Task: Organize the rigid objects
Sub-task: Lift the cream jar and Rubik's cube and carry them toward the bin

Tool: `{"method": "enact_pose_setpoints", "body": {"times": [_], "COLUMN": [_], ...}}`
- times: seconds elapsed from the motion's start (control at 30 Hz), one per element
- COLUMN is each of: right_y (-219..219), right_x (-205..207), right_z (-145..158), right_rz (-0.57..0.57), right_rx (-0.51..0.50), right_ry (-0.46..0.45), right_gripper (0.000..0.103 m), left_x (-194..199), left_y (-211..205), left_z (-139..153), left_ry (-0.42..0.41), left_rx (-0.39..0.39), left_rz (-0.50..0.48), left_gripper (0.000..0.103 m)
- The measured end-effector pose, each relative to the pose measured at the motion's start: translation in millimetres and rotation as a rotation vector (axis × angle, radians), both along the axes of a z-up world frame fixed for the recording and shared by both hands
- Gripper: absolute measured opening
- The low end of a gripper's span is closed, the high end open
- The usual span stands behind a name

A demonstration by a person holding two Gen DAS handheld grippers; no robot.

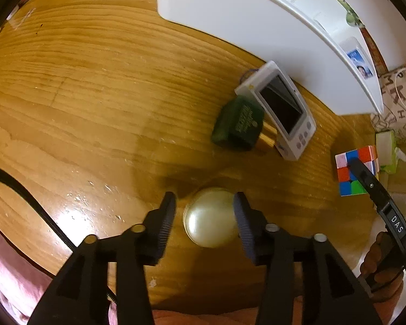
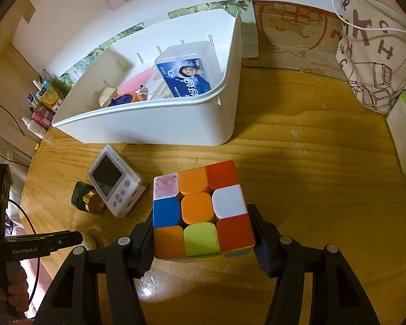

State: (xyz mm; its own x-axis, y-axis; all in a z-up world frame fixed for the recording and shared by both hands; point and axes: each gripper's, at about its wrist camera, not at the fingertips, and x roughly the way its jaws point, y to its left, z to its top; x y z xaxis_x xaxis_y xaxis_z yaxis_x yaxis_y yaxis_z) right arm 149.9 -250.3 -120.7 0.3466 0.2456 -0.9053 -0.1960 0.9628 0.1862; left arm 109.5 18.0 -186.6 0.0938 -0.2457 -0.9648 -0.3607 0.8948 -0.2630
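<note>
A person's two handheld grippers work over a wooden desk (image 1: 81,94) strewn with small items. The right gripper (image 2: 203,241) has its fingers closed on a puzzle cube (image 2: 201,211), one pad against each side, the cube's top face showing orange, white, blue, green and red squares; whether it rests on the desk or is lifted clear cannot be told. The left gripper (image 1: 204,222) stands spread around a round, pearl-coloured lid-like object (image 1: 209,216) lying on the desk: its right finger (image 1: 242,224) sits at or against the object's edge, while the left finger stands apart from it with bare wood showing in the gap, so nothing is gripped. Beyond the cube, a white storage bin (image 2: 154,124) stands on the desk, holding a clear plastic box with a blue printed label (image 2: 188,73), an orange and blue item and some pale pieces. Just in front of the bin lies a small white device with a dark screen (image 2: 113,181), and touching it a dark green bottle with a gold cap (image 2: 88,199). To the right sit a patterned fabric bag (image 2: 379,62) and a green and white tissue pack (image 2: 404,138). A hand (image 1: 381,268) grips the right gripper's handle at the edge of the left wrist view.
</note>
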Motion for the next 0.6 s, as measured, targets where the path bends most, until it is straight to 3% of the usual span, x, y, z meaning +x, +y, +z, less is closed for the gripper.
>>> {"method": "enact_pose_setpoints", "body": {"times": [0.2, 0.43, 0.6], "right_y": [-3, -5, -2], "right_x": [-12, -24, -32], "right_z": [6, 10, 13], "right_rz": [-0.003, 0.008, 0.035], "right_rx": [-0.004, -0.037, -0.065], "right_ry": [-0.015, -0.019, -0.032], "right_gripper": [0.061, 0.060, 0.061], "left_x": [-4, 0, 5], "left_y": [-5, -22, -36], "left_z": [-4, -16, -17], "left_ry": [0.029, 0.072, 0.105], "left_rx": [0.002, 0.016, 0.083], "left_rz": [-0.024, -0.055, -0.108], "left_gripper": [0.066, 0.067, 0.064]}}
